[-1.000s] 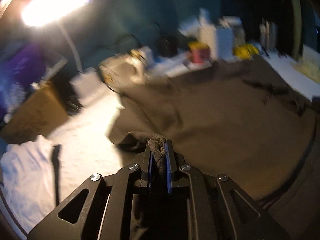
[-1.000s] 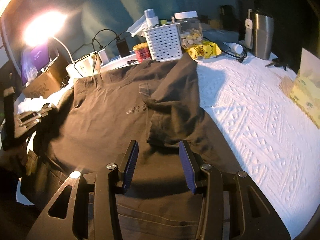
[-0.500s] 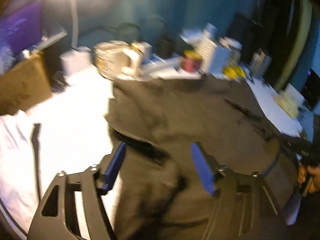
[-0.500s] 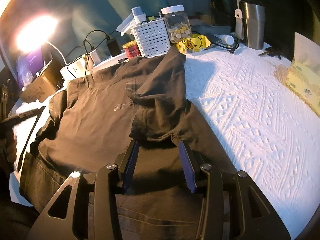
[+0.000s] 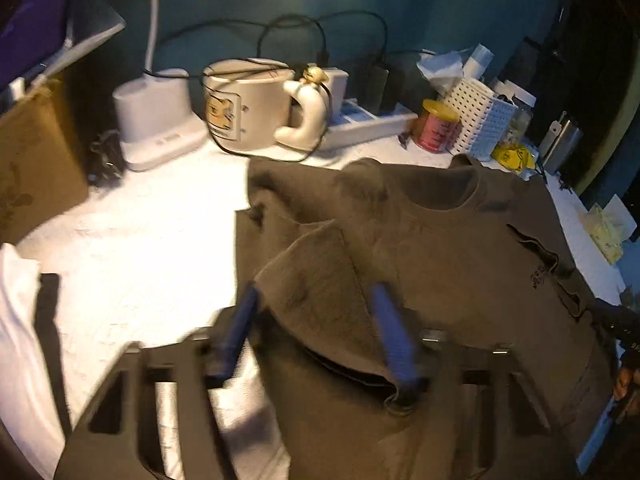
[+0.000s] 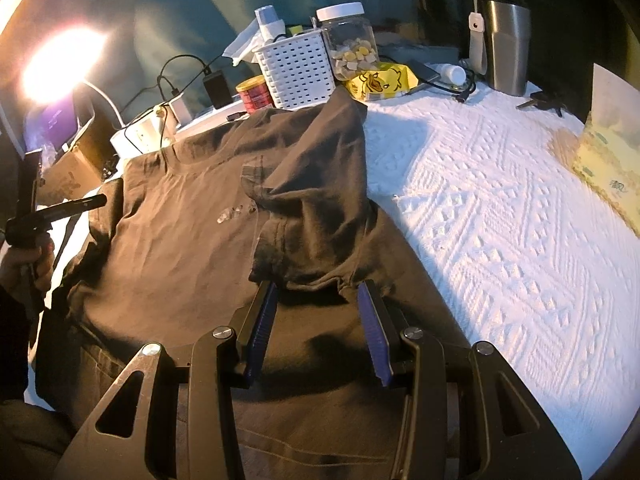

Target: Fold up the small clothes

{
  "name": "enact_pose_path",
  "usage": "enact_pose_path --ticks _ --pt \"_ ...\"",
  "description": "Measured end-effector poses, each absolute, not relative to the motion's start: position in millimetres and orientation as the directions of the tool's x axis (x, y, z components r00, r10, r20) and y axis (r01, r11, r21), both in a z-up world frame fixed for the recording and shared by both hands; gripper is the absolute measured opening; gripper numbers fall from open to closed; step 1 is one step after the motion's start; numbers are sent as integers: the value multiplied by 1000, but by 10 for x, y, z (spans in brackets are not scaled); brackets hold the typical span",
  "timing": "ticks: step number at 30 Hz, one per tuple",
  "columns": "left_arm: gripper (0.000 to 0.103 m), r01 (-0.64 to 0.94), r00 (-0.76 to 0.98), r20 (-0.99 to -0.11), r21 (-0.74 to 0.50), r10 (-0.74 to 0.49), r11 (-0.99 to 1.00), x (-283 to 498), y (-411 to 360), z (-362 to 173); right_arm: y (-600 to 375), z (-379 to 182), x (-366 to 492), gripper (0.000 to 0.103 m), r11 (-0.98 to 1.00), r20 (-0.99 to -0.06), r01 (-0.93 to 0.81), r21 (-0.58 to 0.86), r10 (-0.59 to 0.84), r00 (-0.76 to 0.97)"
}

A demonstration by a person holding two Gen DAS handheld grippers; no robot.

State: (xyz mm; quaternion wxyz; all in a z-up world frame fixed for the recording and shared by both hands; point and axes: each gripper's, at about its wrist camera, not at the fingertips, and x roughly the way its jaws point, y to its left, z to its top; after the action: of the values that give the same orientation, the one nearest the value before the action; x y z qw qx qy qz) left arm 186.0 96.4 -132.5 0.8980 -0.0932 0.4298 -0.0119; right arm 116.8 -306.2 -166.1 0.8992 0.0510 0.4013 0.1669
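Left gripper (image 5: 316, 304) jaws closing, unclenched, folded sleeve (image 5: 320, 280) of brown shirt (image 5: 460, 272) between them; right gripper (image 6: 316, 292) spread, unclenched, other sleeve (image 6: 316, 208) just ahead.

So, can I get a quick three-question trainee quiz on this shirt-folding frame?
1. True or false: a sleeve lies folded over the shirt.
2. The lid on the jar is: A white, B red, C blue.
3. What do the right fingers hold?

Key: 1 true. 2 A. 3 Nothing; they stand open at the sleeve's hem.
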Motion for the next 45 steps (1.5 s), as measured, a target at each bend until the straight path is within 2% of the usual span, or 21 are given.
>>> enact_pose_path --ticks 1,3,6,14,17,18,20,21,22,23,31,40,45 --pt "27 -49 632 -767 -179 -108 983 1873 940 -1317 -3063 -1673 1188 45 939 -707 -257 227 340 620" --pt "13 -22 643 -758 -165 -113 986 1888 854 -1273 -3060 -1690 1219 45 941 -711 -253 225 337 618" --pt "3 30 656 -743 -153 -135 988 1925 723 -1212 -3044 -1701 1244 45 939 -710 -257 228 341 616" --pt "3 141 617 -759 -153 -208 978 2166 338 -1263 -3058 -1688 1256 45 939 -704 -248 236 342 623" --pt "4 169 515 -832 -137 -206 976 2292 180 -1443 -3060 -1696 1247 45 940 -706 -247 237 341 621" --pt "8 167 510 -836 -132 -200 977 2281 164 -1455 -3055 -1693 1239 45 939 -705 -249 236 342 621" --pt "28 179 510 -833 -141 -215 974 2208 145 -1429 -3042 -1680 1218 45 936 -701 -258 239 350 622" --pt "46 180 514 -829 -146 -219 973 2158 152 -1405 -3032 -1678 1211 45 935 -700 -262 239 354 621" --pt "58 171 523 -824 -149 -218 974 2099 170 -1372 -3020 -1677 1204 45 933 -699 -267 240 357 619" --pt "60 164 534 -815 -162 -225 973 2011 204 -1317 -3008 -1679 1197 45 931 -700 -273 241 362 616" --pt "60 169 501 -832 -176 -239 970 1508 225 -1328 -2786 -1723 1156 45 913 -706 -330 239 397 587" --pt "60 166 467 -840 -224 -277 960 1178 153 -1467 -2721 -1583 1288 45 916 -667 -348 200 387 636" --pt "60 168 475 -836 -221 -276 961 1092 92 -1470 -2629 -1690 1484 45 908 -706 -357 221 401 584"
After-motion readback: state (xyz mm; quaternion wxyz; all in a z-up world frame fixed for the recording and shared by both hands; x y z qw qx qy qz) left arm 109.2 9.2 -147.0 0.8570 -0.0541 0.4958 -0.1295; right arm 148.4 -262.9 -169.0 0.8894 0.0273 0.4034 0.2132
